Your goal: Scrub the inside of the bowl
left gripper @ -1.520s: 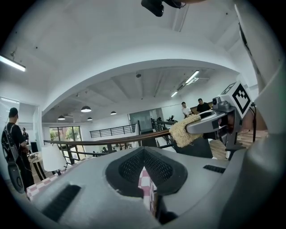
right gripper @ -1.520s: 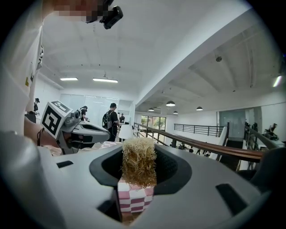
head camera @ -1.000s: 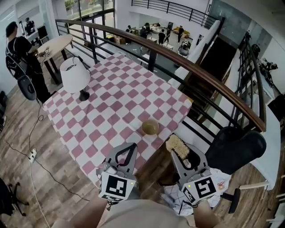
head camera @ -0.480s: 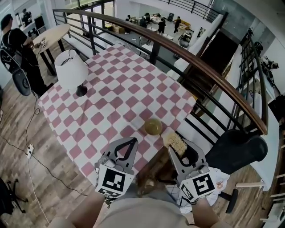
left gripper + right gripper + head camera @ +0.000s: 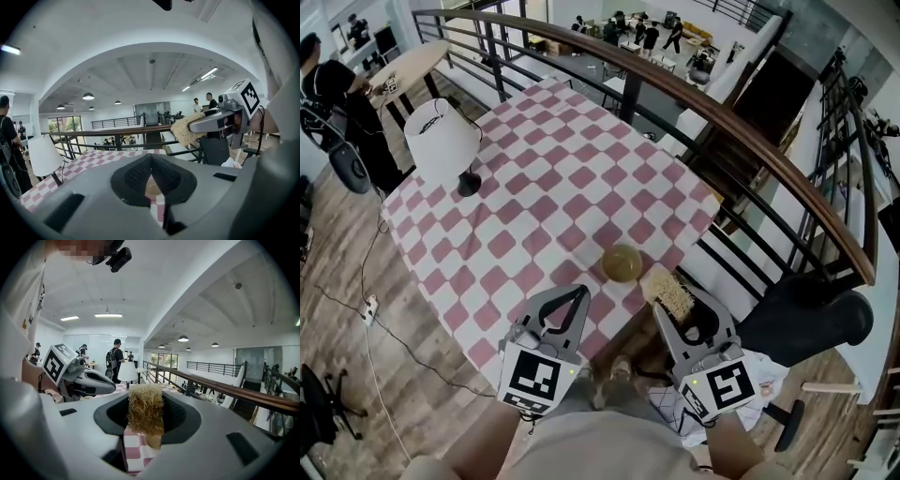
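We have not begun scrubbing yet. The small round tan bowl [image 5: 622,262] sits on the pink-and-white checked tablecloth [image 5: 534,206], close to the table's near edge, and nothing touches it. Our right gripper [image 5: 677,309] is clamped on a straw-coloured fibrous scrubbing pad [image 5: 667,291], so the tool is in hand. Reaching the bowl, steadying it and rubbing its inside all seem left to do. Our left gripper [image 5: 577,296] has its jaws pressed together with nothing between them. The bowl lies just ahead of both grippers, roughly between them and nearer the right one. The pad's tip hangs beside the bowl's rim but apart from it, and in the right gripper view the bowl shows just below the pad.
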The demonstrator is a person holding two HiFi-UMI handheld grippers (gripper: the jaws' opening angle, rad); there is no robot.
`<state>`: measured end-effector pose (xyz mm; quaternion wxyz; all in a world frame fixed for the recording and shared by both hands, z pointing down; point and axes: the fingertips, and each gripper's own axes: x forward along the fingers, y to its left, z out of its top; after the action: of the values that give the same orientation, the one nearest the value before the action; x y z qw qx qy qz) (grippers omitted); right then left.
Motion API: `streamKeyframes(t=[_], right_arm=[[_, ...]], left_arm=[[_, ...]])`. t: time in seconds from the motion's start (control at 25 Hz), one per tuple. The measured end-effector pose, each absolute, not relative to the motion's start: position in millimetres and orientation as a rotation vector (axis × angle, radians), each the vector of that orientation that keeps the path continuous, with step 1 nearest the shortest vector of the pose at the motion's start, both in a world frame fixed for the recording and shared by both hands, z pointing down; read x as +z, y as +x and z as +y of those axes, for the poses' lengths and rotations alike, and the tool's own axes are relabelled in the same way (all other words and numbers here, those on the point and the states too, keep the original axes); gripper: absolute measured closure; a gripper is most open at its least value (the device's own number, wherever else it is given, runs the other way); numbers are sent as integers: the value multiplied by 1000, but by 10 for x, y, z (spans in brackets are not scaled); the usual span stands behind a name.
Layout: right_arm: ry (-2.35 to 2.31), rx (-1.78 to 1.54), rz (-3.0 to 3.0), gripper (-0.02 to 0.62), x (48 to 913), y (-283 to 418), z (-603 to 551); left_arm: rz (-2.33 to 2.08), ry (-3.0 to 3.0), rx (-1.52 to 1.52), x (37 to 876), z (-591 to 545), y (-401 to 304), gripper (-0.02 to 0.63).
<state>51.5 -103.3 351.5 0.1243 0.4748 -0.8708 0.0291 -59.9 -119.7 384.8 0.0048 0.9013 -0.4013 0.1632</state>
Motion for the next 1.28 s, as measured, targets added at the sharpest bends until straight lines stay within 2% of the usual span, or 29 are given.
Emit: streamKeyframes(t=[0.28, 0.56, 0.72, 0.96, 1.28], right_arm=[[1332, 61, -2513, 439, 3627, 566, -1115], [1302, 140, -2528, 439, 3882, 571, -1323], [1291, 181, -2530, 439, 4073, 592, -1481], [1294, 282, -2525, 439, 4421, 665, -1745], [1309, 341, -2496, 439, 4856, 729, -2074]], left_arm=[[-1246, 2648, 834, 4309, -1250, -560, 591], [-1270, 2572, 863, 4476, -1510, -508, 588], [-1214, 2536, 895, 4674, -1701, -435, 512], [-1163, 2490, 983, 5038, -1900, -311, 509], [-981, 2438, 888, 5587, -2078, -66, 497]])
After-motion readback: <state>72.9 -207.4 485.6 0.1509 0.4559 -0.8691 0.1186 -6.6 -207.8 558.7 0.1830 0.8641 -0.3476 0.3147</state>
